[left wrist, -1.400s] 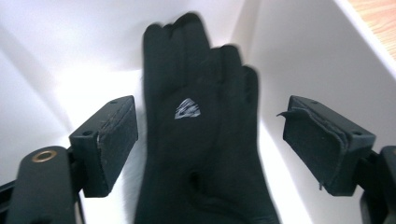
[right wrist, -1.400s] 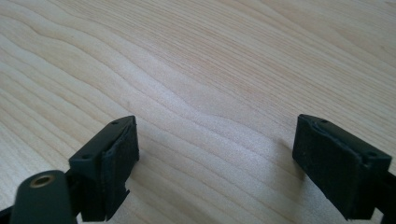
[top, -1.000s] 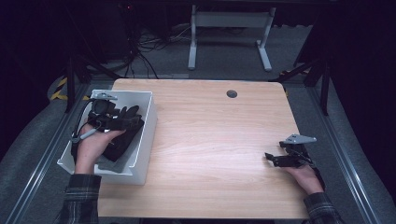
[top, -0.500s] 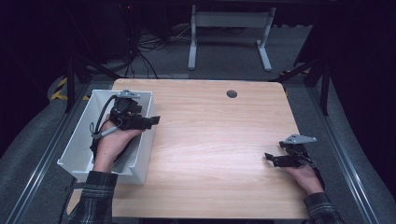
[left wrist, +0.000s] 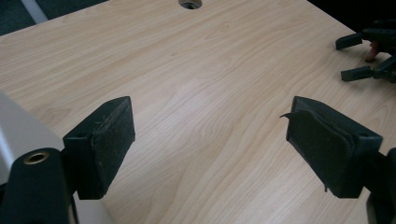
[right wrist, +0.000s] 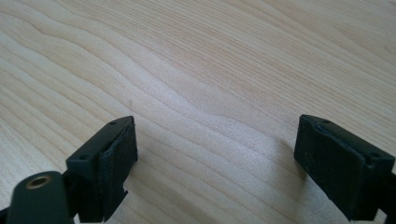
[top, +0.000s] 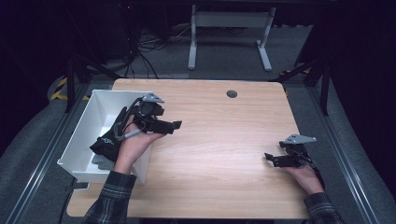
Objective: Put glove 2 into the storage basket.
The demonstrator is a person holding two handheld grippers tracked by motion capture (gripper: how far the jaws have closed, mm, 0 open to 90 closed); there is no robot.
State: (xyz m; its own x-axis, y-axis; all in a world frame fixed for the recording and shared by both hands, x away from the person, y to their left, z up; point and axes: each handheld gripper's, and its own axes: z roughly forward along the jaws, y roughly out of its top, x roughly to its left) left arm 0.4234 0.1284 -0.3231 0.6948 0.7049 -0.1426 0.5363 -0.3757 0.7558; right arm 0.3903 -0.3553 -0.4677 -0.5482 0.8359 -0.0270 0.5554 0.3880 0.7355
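Bin of white plastic, open-topped and rectangular [top: 88,122], is taken as the landmark; it stands at the left edge of the light wooden tabletop [top: 219,154]. A dark, crumpled, cloth-like item [top: 103,142] lies inside the bin, partly hidden by the left hand, so its long axis cannot be told. The left gripper [top: 172,126] is held just above the bin's right wall, its jaws spread wide with nothing between them and pointed away from the bin, over bare wood; the dark item thus lies behind and below these jaws. The right gripper [top: 272,159] is seen well apart from the bin, resting low on the tabletop, jaws likewise spread and empty. The left hand is judged the nearer.
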